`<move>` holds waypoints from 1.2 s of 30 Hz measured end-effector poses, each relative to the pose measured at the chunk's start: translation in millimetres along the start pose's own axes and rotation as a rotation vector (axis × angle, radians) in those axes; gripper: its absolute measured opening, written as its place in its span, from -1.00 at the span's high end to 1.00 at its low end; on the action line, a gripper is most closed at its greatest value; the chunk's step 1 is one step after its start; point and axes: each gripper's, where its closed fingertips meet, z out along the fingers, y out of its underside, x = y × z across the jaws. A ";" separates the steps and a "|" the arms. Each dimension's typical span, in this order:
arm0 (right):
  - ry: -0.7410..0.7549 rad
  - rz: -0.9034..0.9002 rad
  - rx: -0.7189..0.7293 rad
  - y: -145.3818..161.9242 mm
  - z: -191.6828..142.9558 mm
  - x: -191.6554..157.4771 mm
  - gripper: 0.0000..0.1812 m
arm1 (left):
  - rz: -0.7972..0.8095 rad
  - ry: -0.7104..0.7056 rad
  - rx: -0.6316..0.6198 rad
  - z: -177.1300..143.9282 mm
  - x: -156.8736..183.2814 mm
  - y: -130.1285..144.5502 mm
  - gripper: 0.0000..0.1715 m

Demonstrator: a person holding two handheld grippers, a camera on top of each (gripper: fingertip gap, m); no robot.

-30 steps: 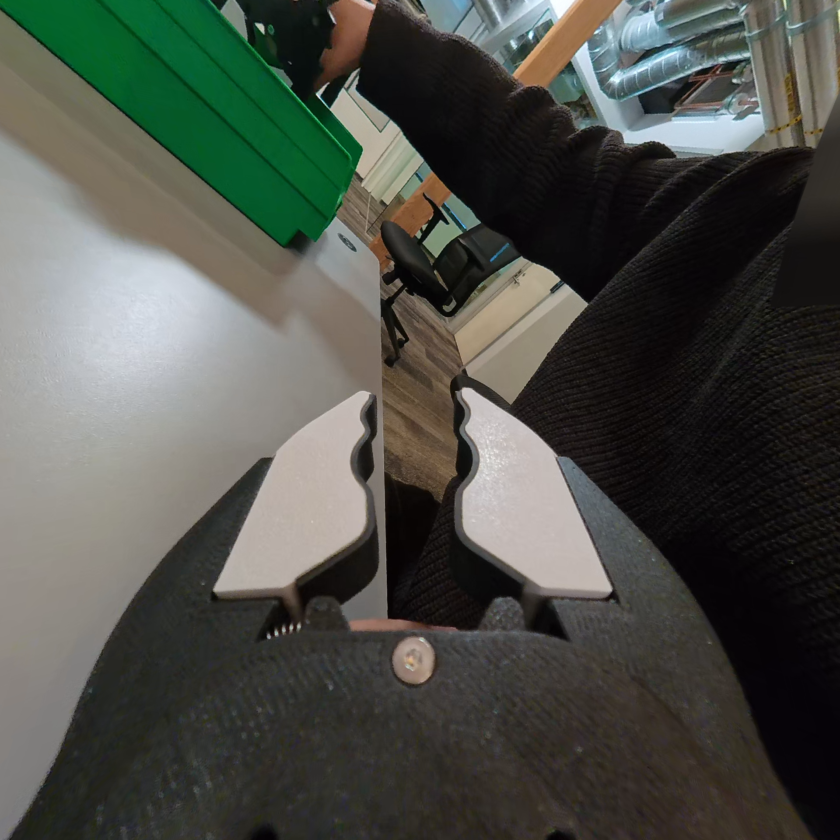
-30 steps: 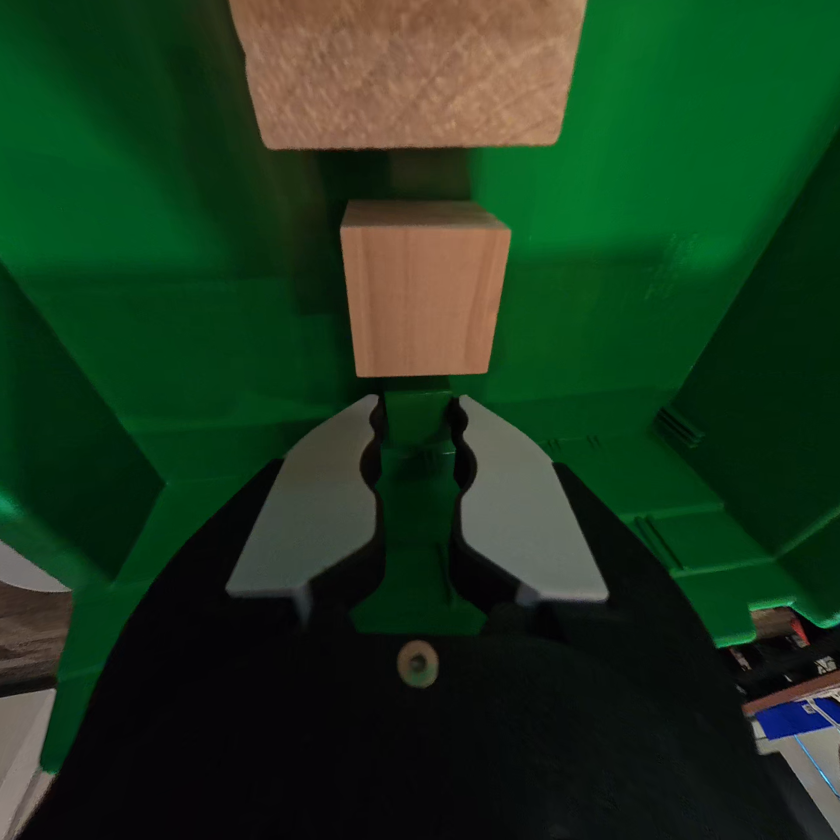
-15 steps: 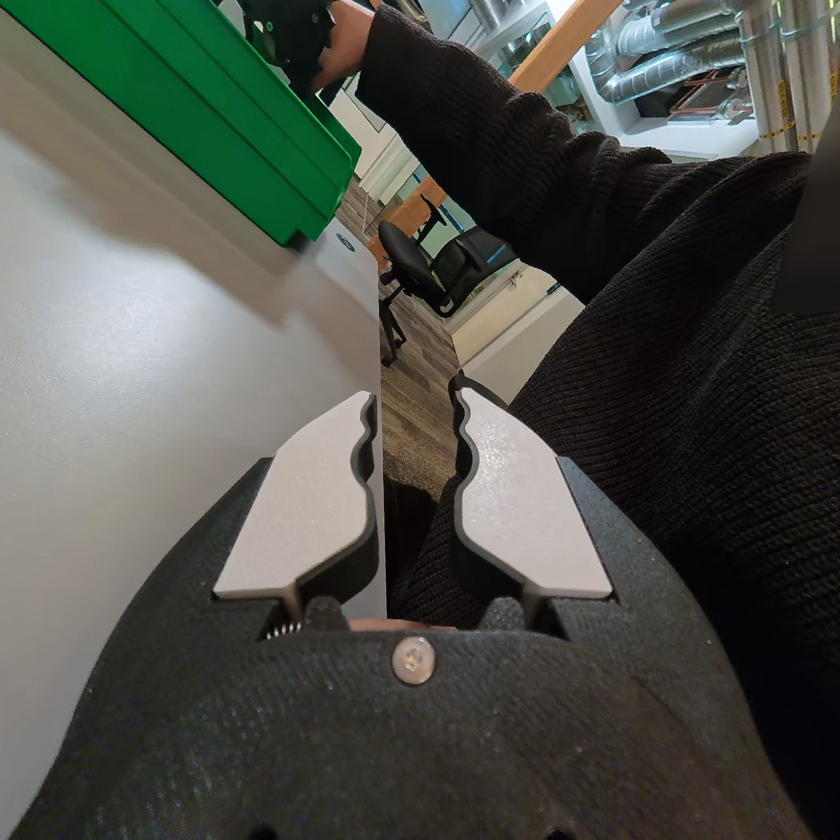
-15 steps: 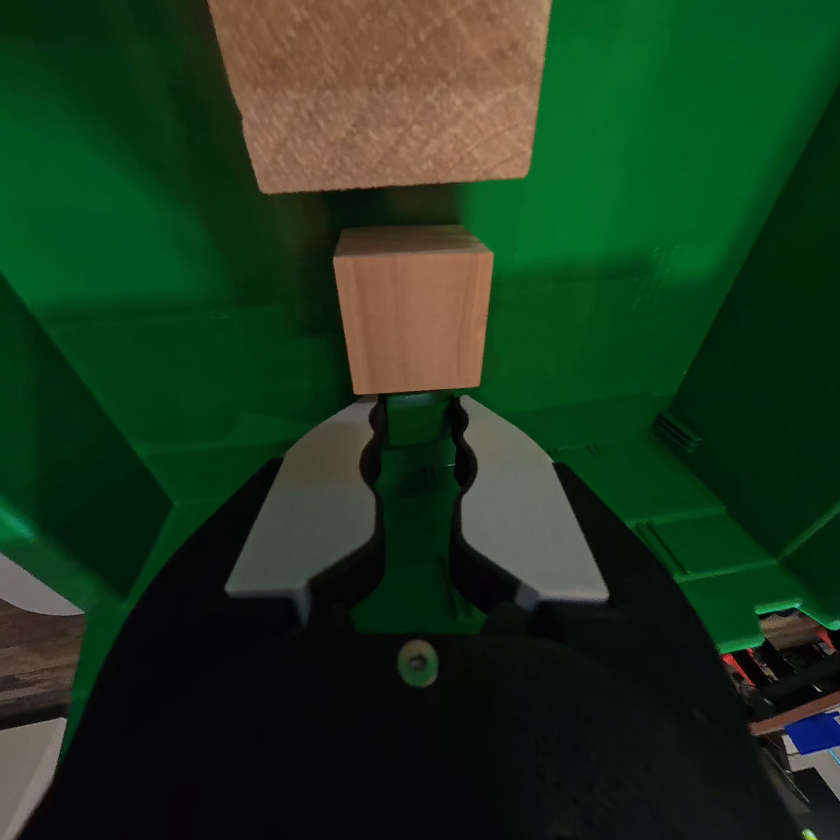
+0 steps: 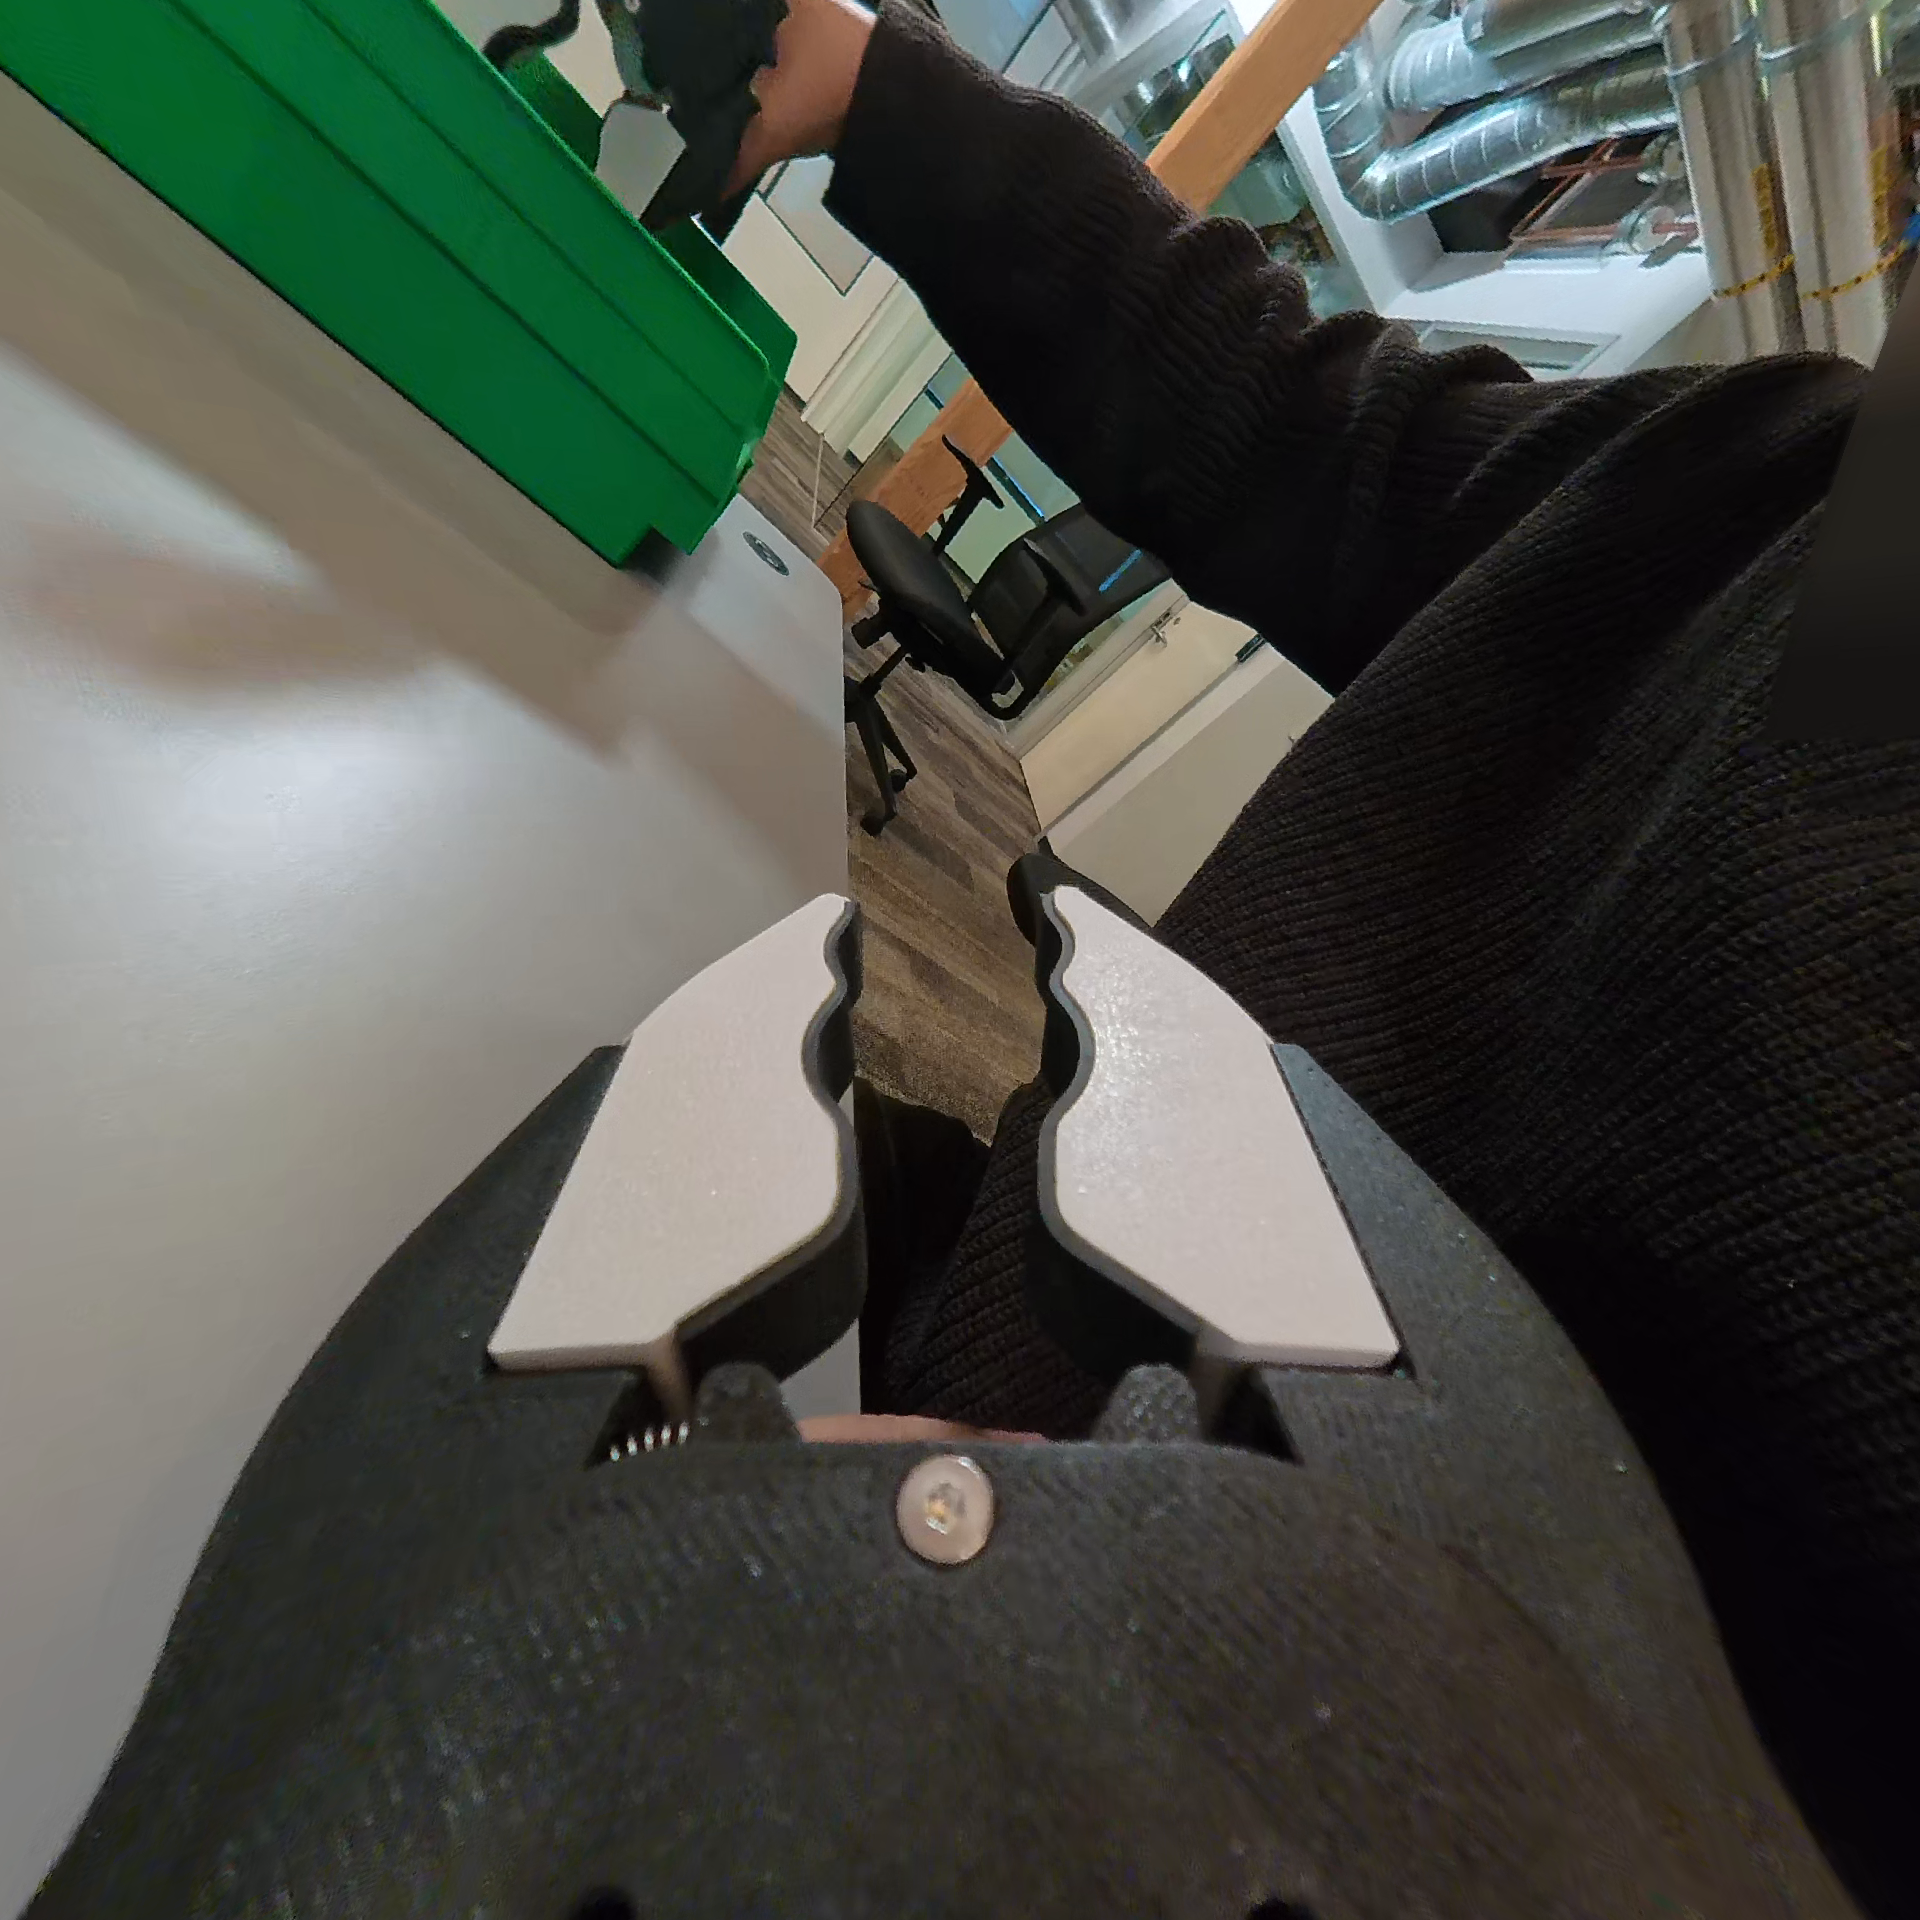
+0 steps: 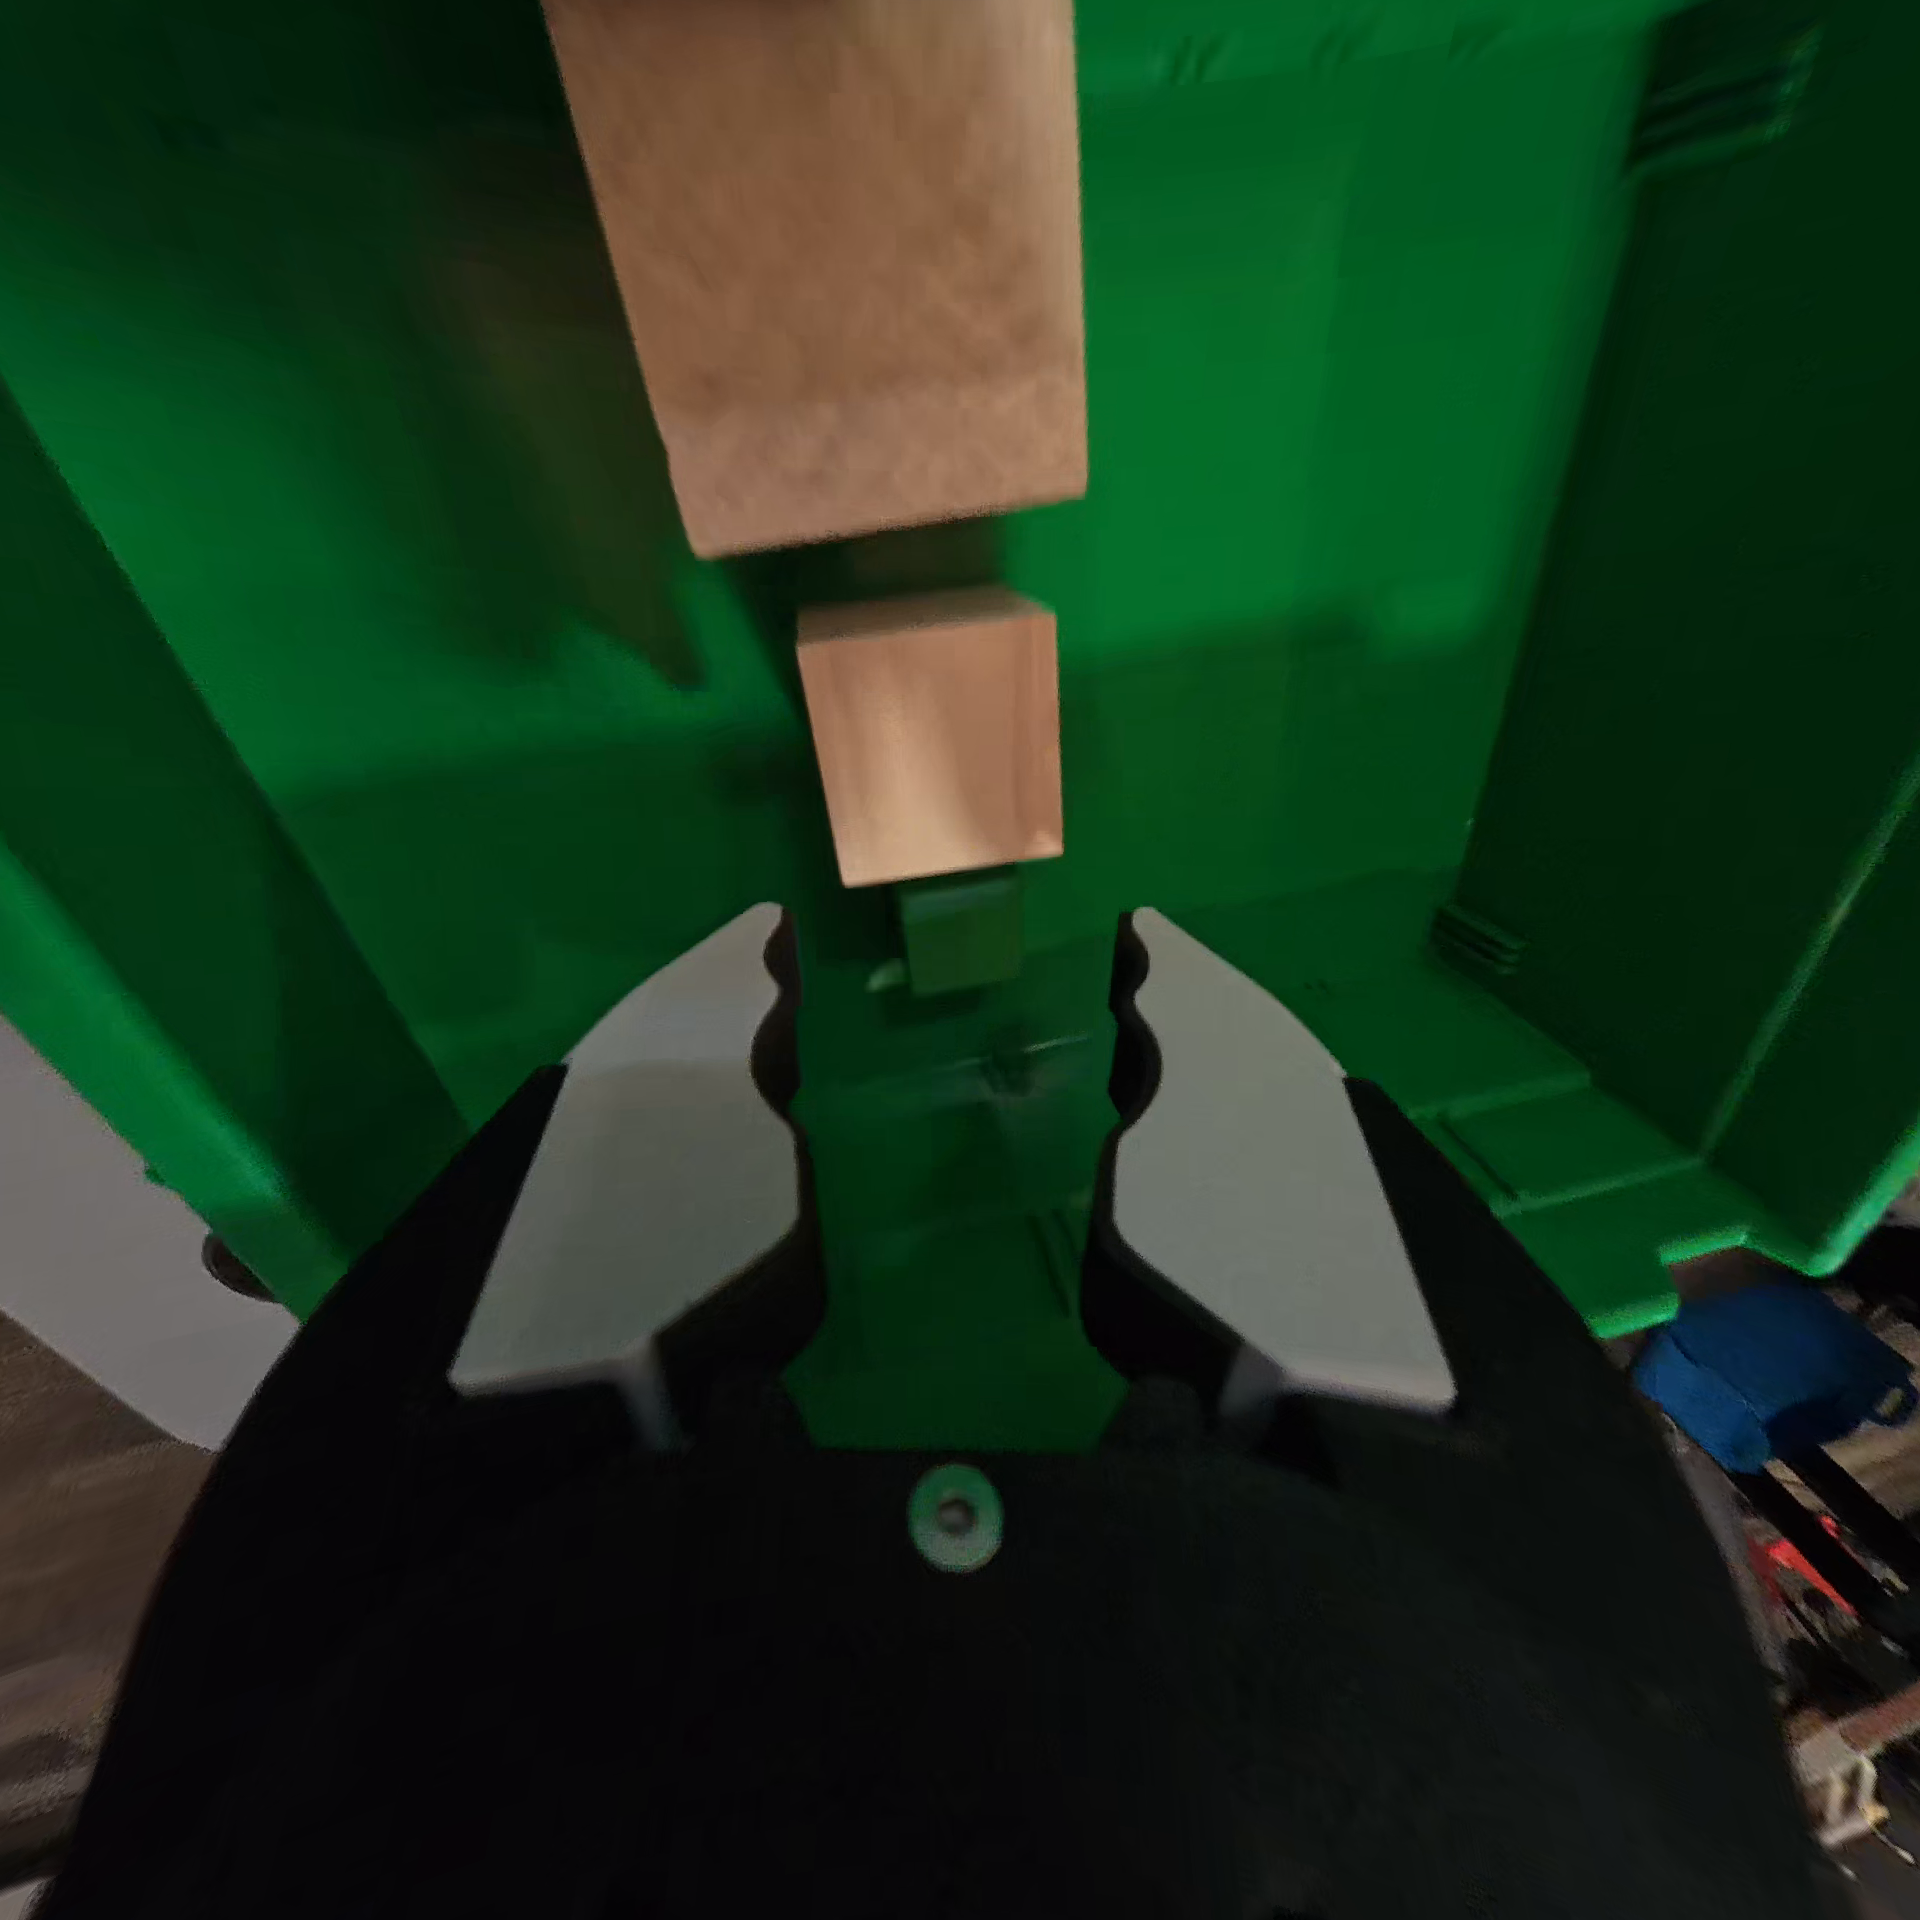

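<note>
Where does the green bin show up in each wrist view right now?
Left wrist view: the green bin sits upper left, seen from outside, on the pale table.
Right wrist view: the bin's inside wall fills most of the picture, with two wooden blocks in it.
Shared landmark: the right tool, seen far off over the bin's rim.

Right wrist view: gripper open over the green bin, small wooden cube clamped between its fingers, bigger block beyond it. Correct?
Not quite. The right gripper is open and holds nothing: the small wooden cube lies on the floor of the green bin, just ahead of the fingertips, apart from them. The bigger wooden block is beyond it, as you said. The right wrist view shows this.
</note>
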 end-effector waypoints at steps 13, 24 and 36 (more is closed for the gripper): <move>-0.025 -0.060 -0.027 -22.5 18.5 -3.8 0.50 | 0.006 0.004 0.014 -3.0 3.6 -3.4 0.63; -0.023 -0.037 -0.015 -19.1 11.3 -3.8 0.34 | -0.011 0.012 0.031 -1.0 4.6 -5.2 0.63; 0.372 0.325 1.011 -169.1 -208.0 -25.5 0.25 | 0.098 -0.036 0.041 -5.7 24.2 -21.6 0.61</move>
